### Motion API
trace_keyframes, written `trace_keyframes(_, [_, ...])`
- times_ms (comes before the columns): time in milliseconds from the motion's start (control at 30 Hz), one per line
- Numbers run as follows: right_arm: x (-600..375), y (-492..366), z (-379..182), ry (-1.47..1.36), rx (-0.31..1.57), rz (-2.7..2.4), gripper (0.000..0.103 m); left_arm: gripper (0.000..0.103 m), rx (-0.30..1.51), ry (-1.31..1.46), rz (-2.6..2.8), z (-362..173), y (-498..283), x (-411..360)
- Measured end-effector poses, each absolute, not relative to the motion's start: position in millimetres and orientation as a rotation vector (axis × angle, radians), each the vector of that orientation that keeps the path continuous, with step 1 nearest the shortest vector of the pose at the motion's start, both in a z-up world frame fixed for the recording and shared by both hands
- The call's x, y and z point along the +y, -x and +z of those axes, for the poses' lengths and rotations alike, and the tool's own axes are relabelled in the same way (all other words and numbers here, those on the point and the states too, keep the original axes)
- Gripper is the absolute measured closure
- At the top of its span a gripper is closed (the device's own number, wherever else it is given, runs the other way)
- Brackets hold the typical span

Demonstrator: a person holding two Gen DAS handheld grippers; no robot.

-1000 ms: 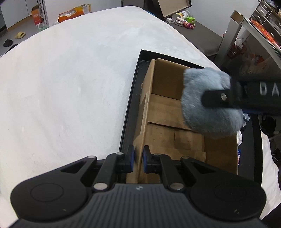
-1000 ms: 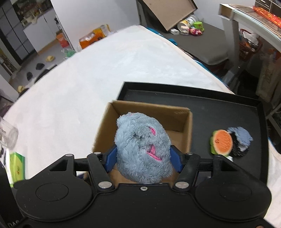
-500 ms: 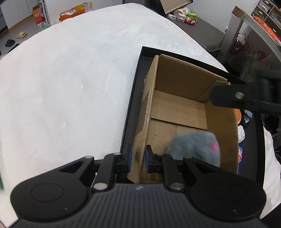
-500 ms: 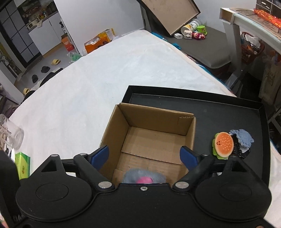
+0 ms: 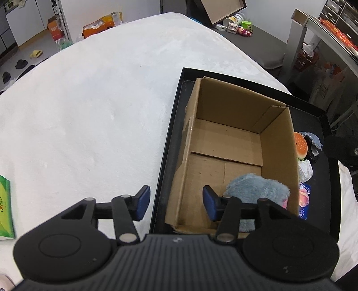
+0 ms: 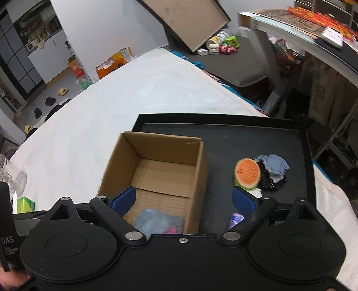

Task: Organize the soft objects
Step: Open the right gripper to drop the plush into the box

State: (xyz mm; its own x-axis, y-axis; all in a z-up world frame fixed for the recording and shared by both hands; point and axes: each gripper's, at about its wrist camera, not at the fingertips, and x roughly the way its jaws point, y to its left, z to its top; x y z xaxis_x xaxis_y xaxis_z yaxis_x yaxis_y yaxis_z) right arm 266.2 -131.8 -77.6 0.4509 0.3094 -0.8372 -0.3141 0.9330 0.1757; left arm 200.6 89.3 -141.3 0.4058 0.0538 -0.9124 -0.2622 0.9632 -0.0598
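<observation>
Fluffy grey plush in the near corner of the cardboard box, half hidden by fingers, box on a black tray, squishy burger beside it, left gripper and right gripper both spread wide, empty

We get even, bright indoor light on the white cover, soft shadows only. Strong fisheye bending at both views' edges. Right view smears toward the shelf; left stays sharp.
</observation>
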Motion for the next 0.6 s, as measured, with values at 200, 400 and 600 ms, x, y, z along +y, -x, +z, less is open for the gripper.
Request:
trace_keyframes(200, [-155.8, -262.6, -82.4, -0.012, 1.043, 0.366, 0.009, 0.046, 1.128, 0.185, 0.210, -135.9, -196.6, 80.9])
trace_keyframes(400, [-176.9, -259.5, -88.8, -0.033, 1.053, 0.352, 0.009, 0.044, 1.129, 0.158, 0.216, -134.0, -194.8, 70.6])
trace_keyframes(600, [-195.1, -260.4, -100.1, -0.052, 1.073, 0.340, 0.009, 0.039, 1.128, 0.126, 0.219, -136.9, -194.0, 61.8])
